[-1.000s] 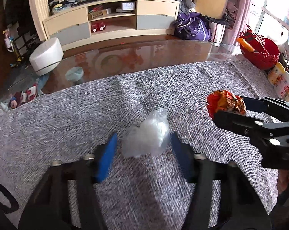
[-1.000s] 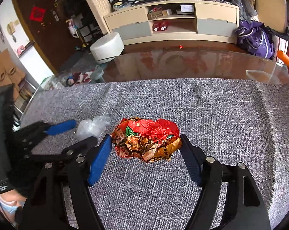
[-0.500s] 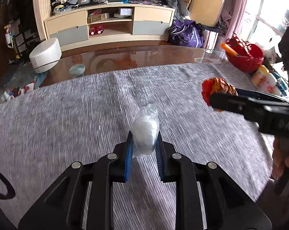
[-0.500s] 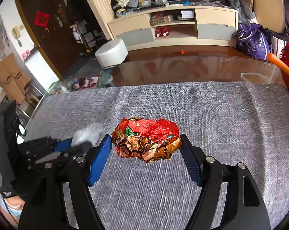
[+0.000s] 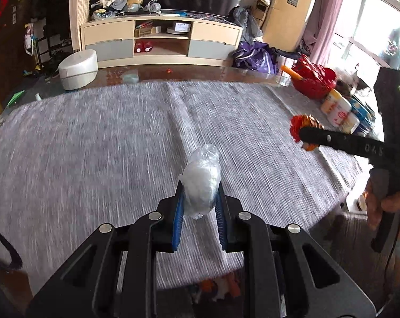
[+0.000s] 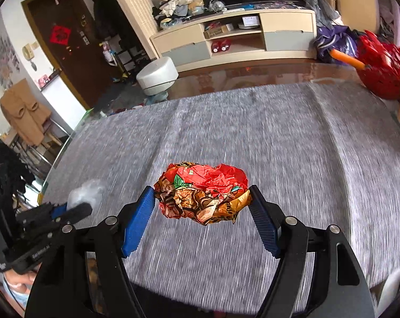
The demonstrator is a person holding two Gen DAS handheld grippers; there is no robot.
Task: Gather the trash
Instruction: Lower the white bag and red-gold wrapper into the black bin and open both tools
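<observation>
My left gripper (image 5: 199, 198) is shut on a crumpled clear plastic bag (image 5: 201, 180) and holds it above the grey tablecloth (image 5: 107, 145). My right gripper (image 6: 202, 198) is shut on a crumpled red and orange wrapper (image 6: 203, 195), also held off the cloth. In the left wrist view the right gripper (image 5: 304, 133) shows at the right with the wrapper (image 5: 296, 127). In the right wrist view the left gripper (image 6: 75, 208) shows at the lower left with the bag (image 6: 86, 193).
A red basket (image 5: 315, 79) and several bottles (image 5: 338, 110) stand at the table's right end. The table's near edge (image 5: 226, 278) lies just below the grippers. A white round stool (image 5: 78, 67) and a TV cabinet (image 5: 160, 39) stand beyond the table.
My left gripper has shut on the plastic bag and lifted it. Both grippers have risen and pulled back toward the table's near edge with their trash.
</observation>
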